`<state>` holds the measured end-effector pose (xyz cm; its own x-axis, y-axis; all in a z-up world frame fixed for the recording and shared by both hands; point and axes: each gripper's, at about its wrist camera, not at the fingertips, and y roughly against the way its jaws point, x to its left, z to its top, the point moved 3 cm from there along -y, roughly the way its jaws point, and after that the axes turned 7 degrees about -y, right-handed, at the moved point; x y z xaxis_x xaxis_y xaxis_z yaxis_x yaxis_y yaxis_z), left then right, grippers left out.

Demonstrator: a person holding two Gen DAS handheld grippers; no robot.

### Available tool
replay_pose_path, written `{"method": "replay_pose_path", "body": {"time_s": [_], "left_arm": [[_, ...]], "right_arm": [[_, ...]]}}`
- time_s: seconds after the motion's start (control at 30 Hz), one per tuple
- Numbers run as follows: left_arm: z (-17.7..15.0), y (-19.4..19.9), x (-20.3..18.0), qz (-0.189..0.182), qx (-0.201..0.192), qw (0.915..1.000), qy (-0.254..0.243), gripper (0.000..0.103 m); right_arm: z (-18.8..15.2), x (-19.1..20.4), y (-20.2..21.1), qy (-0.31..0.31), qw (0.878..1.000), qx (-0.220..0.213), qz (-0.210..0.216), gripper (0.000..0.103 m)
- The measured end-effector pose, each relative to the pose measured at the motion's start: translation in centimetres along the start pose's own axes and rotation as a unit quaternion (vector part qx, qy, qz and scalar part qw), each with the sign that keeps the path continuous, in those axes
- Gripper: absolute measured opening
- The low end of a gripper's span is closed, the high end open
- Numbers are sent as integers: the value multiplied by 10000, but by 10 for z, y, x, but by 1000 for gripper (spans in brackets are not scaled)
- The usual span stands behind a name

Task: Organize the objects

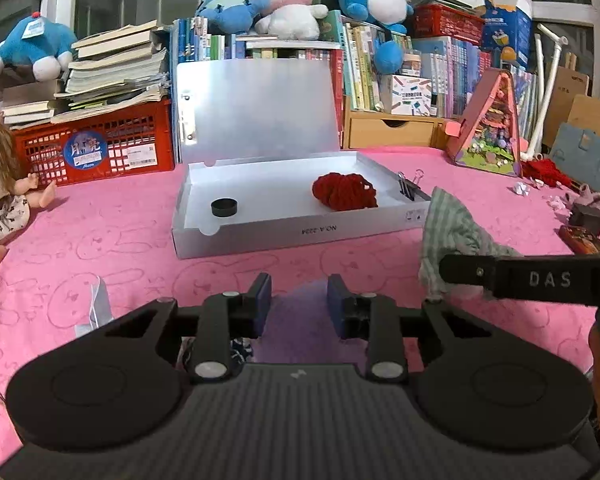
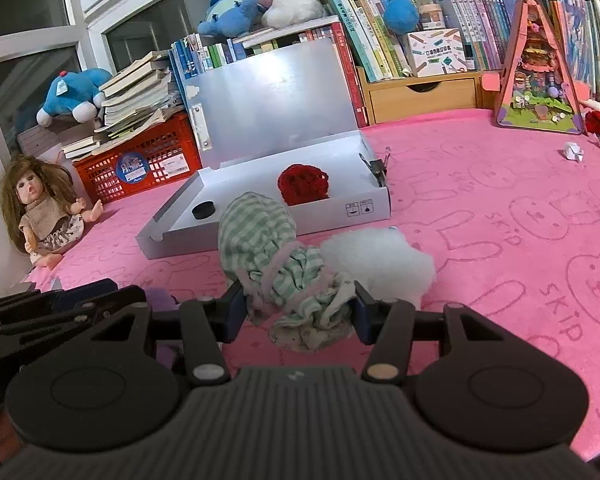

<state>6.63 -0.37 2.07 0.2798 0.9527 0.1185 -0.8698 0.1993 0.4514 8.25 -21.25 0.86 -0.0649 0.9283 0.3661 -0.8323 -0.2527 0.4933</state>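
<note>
An open white box [image 1: 292, 232] [image 2: 332, 212] lies on the pink cloth. Inside are a red yarn ball [image 1: 344, 192] [image 2: 303, 183] and a black round cap [image 1: 224, 207] [image 2: 203, 210]; binder clips [image 1: 406, 188] [image 2: 378, 168] sit at its right edge. My right gripper [image 2: 298, 312] is shut on a green striped cloth bundle [image 2: 268, 264] and holds it in front of the box; the bundle also shows in the left wrist view [image 1: 452, 232]. White stuffing [image 2: 384, 264] lies just behind it. My left gripper [image 1: 298, 304] is open and empty above a purple patch [image 1: 300, 328].
A doll [image 2: 40, 208] sits at the left. A red crate [image 1: 96, 148] with books, stacked books, plush toys and a wooden drawer [image 2: 420, 96] line the back. A pink triangular playhouse [image 2: 538, 76] stands at the right. Small items [image 1: 584, 220] lie far right.
</note>
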Motion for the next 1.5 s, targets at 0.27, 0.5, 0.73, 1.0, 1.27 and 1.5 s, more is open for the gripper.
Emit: {"method": "replay_pose_path", "body": {"time_s": [0.27,0.5,0.73,1.0,1.27,1.5], "left_arm": [[-6,5,-7,79,-56,9996,-263,40],[-19,-4,-21,139,132,9980,-595,73],[-30,-18,-26,362,124,9954,-874,73],[-21,-13,-20,297,-98,9978,-578,46],[2,-2,-10,118,-243,9994,-201,42],[27,-3,4,57,-356,9993,-84,43]], "right_arm": [[-1,-1,0,9,10000,12,-31,56],[-5,-5,-1,-32,10000,52,-63,56],[-6,-6,-1,-34,9999,59,-83,57],[-8,-7,-2,-40,9999,77,-91,57],[-1,-5,-1,-69,10000,22,-45,56],[18,-6,-2,-88,9999,-42,27,56]]}}
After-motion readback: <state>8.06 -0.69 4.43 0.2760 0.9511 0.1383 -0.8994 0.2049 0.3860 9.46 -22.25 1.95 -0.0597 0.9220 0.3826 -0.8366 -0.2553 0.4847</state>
